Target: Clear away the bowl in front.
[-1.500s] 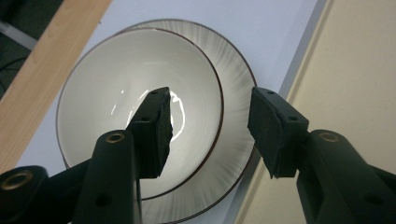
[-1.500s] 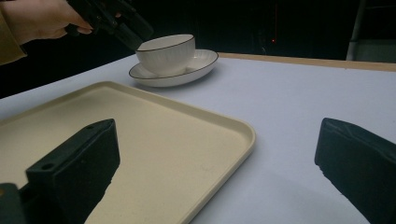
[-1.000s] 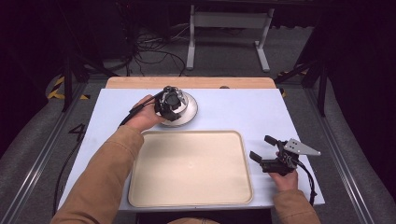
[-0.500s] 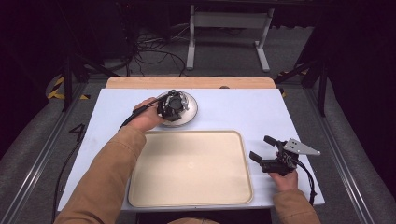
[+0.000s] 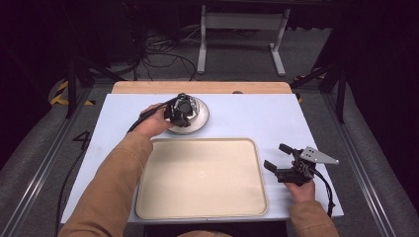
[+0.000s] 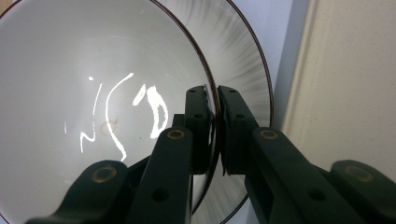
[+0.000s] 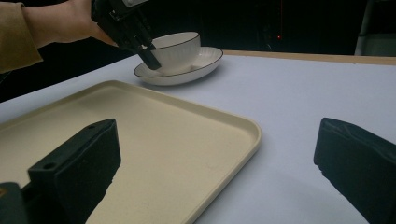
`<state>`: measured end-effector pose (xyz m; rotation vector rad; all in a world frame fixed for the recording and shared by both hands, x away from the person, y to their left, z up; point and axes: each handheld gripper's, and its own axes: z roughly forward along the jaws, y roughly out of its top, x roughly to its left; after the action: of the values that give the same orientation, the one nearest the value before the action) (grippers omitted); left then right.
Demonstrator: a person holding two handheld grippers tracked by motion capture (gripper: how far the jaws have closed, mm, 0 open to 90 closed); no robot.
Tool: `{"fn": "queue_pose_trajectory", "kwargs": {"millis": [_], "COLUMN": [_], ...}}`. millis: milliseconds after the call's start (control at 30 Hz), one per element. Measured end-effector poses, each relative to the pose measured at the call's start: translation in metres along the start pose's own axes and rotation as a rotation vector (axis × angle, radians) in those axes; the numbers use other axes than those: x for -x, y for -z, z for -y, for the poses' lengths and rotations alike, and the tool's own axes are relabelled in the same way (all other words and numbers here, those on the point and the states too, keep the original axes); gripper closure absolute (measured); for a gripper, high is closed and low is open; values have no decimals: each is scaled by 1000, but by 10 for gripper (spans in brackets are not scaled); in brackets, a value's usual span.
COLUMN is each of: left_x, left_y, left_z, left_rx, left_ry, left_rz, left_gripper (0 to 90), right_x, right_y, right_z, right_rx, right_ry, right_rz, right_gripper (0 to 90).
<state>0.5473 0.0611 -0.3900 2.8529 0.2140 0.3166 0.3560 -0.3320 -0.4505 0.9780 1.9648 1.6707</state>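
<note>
The left gripper (image 6: 212,100) has its two black jaws pinched together on the rim of a white bowl (image 6: 93,93), one jaw inside the bowl and one outside. The left gripper view shows this close up, with shiny light marks on the inside of the bowl and a thin dark line around its edge. It also shows the striped white plate (image 6: 247,74) under the bowl. From the high view the left gripper (image 5: 180,111) covers most of the bowl, so you cannot see the pinch there, but you can see that the plate (image 5: 198,121) sits just past the far left corner of the cream tray (image 5: 202,177). The right gripper view looks across the tray (image 7: 154,135) from low down and shows the bowl (image 7: 180,51) standing upright on the plate (image 7: 196,67), with the left gripper (image 7: 149,53) coming down on the near side of its rim. The right gripper (image 5: 279,160) rests on the light blue table top (image 5: 257,113) just beside the right edge of the tray, with its jaws wide apart and nothing between them. A tan sleeve (image 5: 113,182) reaches along the left side of the tray to the bowl. Behind the table are black cables (image 5: 163,54) on the floor and a grey metal stand (image 5: 242,29).
</note>
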Motion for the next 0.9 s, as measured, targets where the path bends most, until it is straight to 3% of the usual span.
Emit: {"fn": "queue_pose_trajectory", "kwargs": {"millis": [233, 400, 500, 900], "left_x": [2, 3, 2, 5], "left_y": [1, 2, 7, 25], "left_z": [-5, -8, -11, -12], "left_rx": [-37, -30, -42, -44], "left_ry": [-4, -2, -5, 5], "left_rz": [-6, -2, 19, -1], "left_gripper": [845, 844, 841, 841], "right_x": [0, 0, 0, 0], "right_y": [0, 0, 0, 0], "right_z": [0, 0, 0, 0], "right_rx": [3, 3, 2, -1], "right_ry": [-4, -3, -4, -3], "right_rz": [-4, -4, -6, -5], "right_gripper": [9, 9, 9, 9]}}
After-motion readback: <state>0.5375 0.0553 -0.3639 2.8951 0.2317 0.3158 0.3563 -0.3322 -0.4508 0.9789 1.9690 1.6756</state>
